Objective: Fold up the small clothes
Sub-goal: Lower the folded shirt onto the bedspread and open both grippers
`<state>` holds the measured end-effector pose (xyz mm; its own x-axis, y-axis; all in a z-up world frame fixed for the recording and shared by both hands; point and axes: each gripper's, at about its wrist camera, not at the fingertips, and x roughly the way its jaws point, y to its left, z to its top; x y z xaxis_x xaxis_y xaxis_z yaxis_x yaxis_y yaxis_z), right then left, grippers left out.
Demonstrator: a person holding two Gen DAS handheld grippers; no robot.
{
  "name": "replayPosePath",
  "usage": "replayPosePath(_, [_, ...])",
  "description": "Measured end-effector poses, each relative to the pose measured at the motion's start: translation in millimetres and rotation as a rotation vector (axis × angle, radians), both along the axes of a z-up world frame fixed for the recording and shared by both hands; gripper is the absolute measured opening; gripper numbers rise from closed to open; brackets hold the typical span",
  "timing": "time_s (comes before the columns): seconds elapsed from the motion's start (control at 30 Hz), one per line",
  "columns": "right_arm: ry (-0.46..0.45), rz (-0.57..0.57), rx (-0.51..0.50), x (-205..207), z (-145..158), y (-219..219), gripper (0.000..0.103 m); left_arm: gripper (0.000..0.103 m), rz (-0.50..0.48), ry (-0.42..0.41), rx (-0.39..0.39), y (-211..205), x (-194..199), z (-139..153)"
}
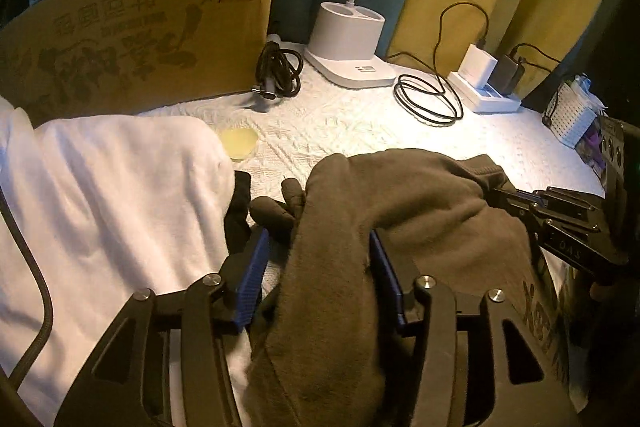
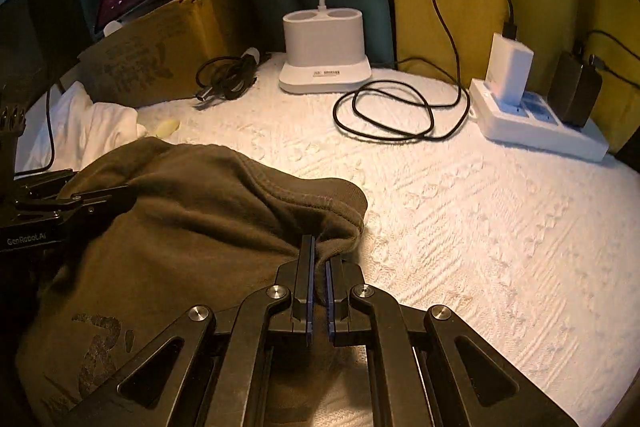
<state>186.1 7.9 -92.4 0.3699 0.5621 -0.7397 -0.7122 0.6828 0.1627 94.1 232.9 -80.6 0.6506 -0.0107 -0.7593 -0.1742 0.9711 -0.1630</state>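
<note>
- Sweatshirt (image 2: 192, 211): matt olive fleece cloth.
- Bedspread (image 2: 480, 227): white, rough woven texture.
- Box (image 1: 140, 27): matt brown cardboard.
- Lamp base (image 2: 324, 55): smooth white plastic.

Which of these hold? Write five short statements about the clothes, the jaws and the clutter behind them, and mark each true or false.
1. The right gripper has its jaws shut on the hem of the olive garment. True.
2. The left gripper has its jaws pressed shut. False: they stand apart, with olive fabric draped between them.
3. The white garment lies on top of the olive one. False: it lies beside it.
4. A coiled black cable lies between the lamp base and the power strip. True.
5. Nothing is plugged into the power strip. False: a white adapter and a black adapter stand in it.
</note>
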Motion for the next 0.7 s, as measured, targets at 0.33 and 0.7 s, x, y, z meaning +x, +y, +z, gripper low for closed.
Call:
replayPosePath(0.33, [0.045,-0.061,0.024,8,-2,-14,0.034,0.059,0.052,-0.013,0.087,-1,-4,6])
replayPosePath(0.7, [0.037,-0.111,0.014,8,-2,-26,0.055,0.059,0.075,-0.004,0.218,-10,-10,14])
